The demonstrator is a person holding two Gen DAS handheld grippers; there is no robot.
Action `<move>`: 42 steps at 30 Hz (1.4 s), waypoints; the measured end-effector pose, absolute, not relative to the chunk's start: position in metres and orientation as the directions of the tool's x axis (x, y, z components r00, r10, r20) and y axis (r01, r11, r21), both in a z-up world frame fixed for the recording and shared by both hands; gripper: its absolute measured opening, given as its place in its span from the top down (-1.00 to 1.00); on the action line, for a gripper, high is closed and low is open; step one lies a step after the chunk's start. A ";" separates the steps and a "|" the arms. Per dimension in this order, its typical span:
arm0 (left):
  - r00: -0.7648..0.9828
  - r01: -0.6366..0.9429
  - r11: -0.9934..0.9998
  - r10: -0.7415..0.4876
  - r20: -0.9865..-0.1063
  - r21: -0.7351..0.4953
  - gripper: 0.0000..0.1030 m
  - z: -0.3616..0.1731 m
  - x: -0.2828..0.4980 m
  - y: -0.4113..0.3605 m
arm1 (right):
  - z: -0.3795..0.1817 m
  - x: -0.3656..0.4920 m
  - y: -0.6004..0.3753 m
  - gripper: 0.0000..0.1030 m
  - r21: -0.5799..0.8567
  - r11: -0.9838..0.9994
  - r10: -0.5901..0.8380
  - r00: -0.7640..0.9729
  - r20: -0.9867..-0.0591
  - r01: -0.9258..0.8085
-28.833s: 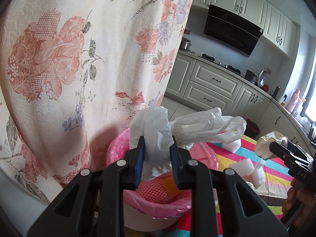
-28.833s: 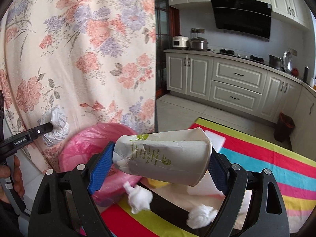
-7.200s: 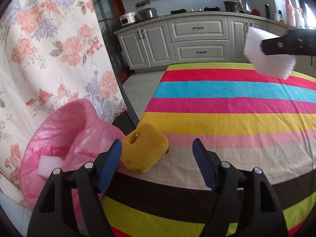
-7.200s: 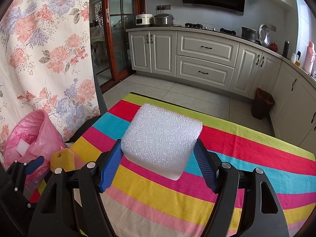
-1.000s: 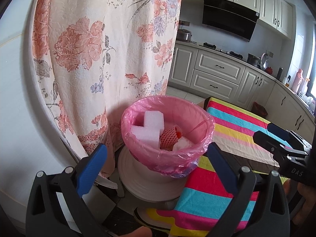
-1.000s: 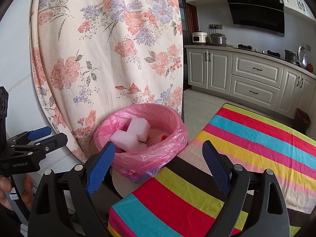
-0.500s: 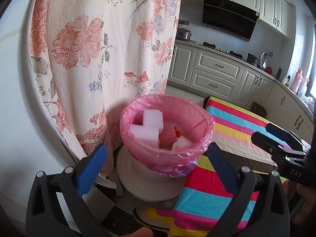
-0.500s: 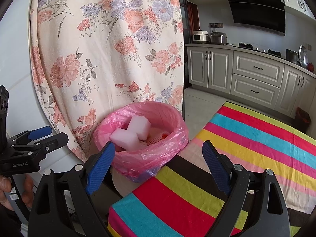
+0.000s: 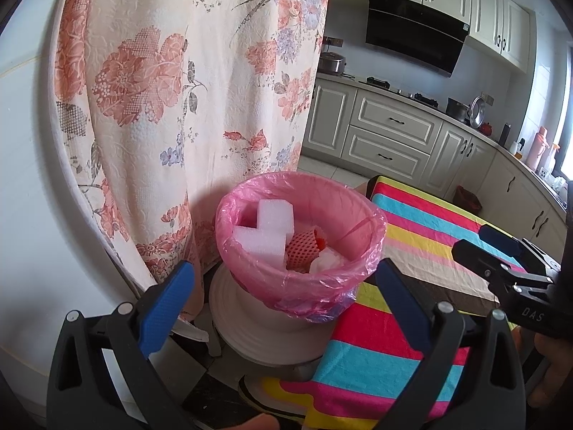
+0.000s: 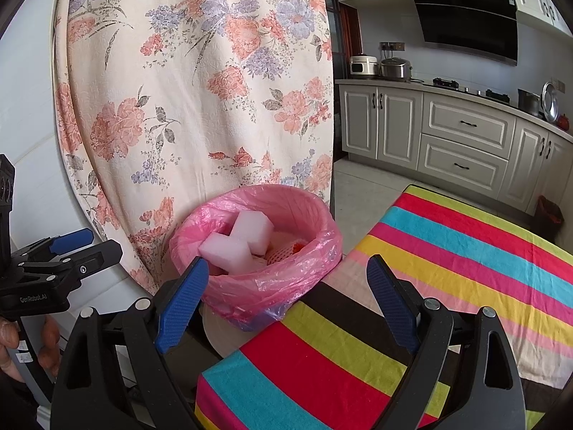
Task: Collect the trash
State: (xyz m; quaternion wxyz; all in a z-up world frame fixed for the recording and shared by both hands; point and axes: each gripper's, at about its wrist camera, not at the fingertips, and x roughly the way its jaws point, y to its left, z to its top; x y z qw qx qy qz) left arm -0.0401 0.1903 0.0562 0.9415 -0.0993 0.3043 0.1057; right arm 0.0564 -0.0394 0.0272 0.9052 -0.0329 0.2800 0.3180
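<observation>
Hovering with nothing between their blue pads, both tools are idling: the left hand-held gripper (image 9: 284, 288) is standing wide apart in front of the bin (image 9: 299, 251), and the right hand-held gripper (image 10: 286, 288) is gaping just as wide over the near left corner of the tabletop (image 10: 447, 272). No loose rubbish is showing on the striped cloth in either view, so the collecting is probably at or near its end. Doing this step well is likely a matter of sweeping the eye along the far edge and right side of the tabletop for any missed scrap before pulling away (the fisheye is hiding part of the near edge behind the gripper bodies). Both hand-held grippers should be keeping clear of the thin liner, since a pad catching the pink plastic could be dragging the bin over.

The bin is sitting off the left edge of the tabletop, close against the flowered curtain (image 9: 172, 107), lined with a crinkled pink bag folded over its rim. Two white foam blocks (image 9: 266, 231) are lying crossed on top, almost level with the rim, with a red mesh sleeve (image 9: 302, 251) and crumpled white tissue (image 9: 327, 261) tucked beside them. It is looking fairly full.
</observation>
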 end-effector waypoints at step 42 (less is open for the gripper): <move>0.794 -0.249 0.962 0.137 -0.592 -0.111 -0.90 0.057 -0.037 0.185 | 0.027 0.058 -0.038 -0.64 0.117 0.795 0.557 0.639 -0.531 -0.596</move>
